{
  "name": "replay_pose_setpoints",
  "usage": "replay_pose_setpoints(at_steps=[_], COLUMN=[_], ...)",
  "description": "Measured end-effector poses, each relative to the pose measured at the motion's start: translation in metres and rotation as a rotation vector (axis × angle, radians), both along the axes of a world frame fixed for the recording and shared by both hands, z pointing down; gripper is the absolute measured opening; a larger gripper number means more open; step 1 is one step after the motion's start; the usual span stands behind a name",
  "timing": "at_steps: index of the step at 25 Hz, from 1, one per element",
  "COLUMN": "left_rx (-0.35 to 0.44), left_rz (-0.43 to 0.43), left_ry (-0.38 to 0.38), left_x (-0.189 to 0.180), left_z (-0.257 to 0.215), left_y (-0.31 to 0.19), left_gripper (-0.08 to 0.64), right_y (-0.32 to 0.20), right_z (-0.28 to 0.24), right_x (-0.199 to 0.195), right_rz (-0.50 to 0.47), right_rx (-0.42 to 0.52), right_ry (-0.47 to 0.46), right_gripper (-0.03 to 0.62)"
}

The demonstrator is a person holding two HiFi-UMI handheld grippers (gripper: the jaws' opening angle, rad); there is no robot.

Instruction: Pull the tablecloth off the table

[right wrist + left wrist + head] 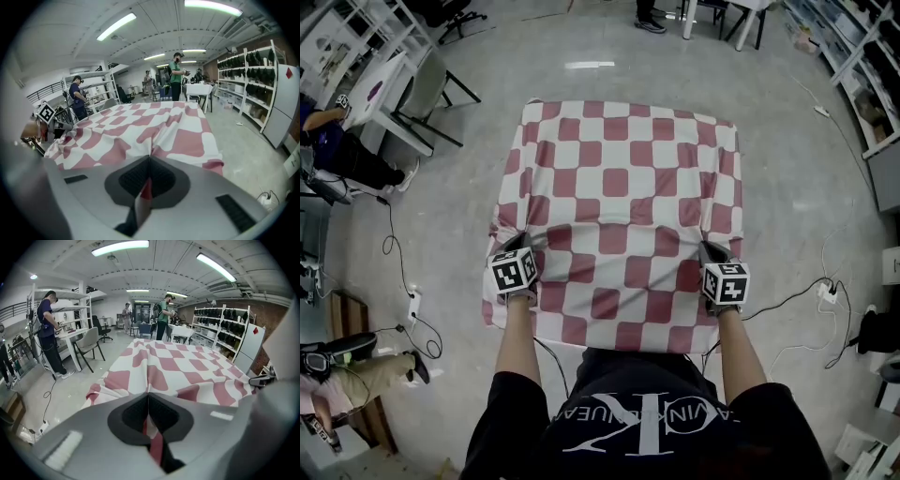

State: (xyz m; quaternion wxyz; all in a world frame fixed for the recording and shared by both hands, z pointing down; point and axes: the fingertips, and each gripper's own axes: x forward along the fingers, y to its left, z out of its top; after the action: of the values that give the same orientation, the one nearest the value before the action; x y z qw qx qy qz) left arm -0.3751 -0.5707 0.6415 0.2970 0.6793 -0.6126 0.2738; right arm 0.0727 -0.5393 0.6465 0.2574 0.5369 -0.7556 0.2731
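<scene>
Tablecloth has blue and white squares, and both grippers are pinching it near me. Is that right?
Not quite. The tablecloth has red and white squares, not blue; the head view shows it. The rest is right: the left gripper and the right gripper both pinch it at the near edge.

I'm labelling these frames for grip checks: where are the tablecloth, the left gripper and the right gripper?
tablecloth (619, 187), head view, flat middle of its top.
left gripper (147, 394), left gripper view, where its shut jaws pinch the tablecloth.
right gripper (149, 157), right gripper view, where its shut jaws pinch the tablecloth.
</scene>
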Motion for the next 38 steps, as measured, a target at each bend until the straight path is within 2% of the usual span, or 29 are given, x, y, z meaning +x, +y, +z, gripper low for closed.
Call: replay_pose_setpoints(at_steps=[5, 12, 16, 23, 28, 38], left_rx=[0.014, 0.056, 0.09, 0.138, 0.145, 0.166], left_rz=[-0.012, -0.013, 0.006, 0.036, 0.055, 0.013], left_ry=[0.032, 0.075, 0.054, 0.066, 0.087, 0.139], left_x=[-0.001, -0.002, -0.004, 0.022, 0.012, 0.0], left_z=[0.002, -0.027, -0.047, -0.013, -0.062, -0.073], left_y=[0.042, 0.085, 0.111, 0.202, 0.201, 0.238], left_gripper=[0.011, 0.011, 0.011, 0.011, 0.011, 0.012], right_y=[0.032, 0.068, 0.096, 0.183, 0.189, 0.228], right_z=[-0.003, -0.03, -0.044, -0.008, -0.056, -0.072], right_x=[-0.002, -0.003, -0.006, 0.018, 0.007, 0.007], right_rz=[0.012, 0.029, 0.038, 0.046, 0.057, 0.056], right_rx=[0.029, 0.102, 0.135, 0.187, 0.181, 0.195], right_ry=[-0.005, 0.001, -0.011, -0.025, -0.012, -0.032], right_gripper=[0.012, 0.012, 0.012, 0.012, 0.012, 0.012])
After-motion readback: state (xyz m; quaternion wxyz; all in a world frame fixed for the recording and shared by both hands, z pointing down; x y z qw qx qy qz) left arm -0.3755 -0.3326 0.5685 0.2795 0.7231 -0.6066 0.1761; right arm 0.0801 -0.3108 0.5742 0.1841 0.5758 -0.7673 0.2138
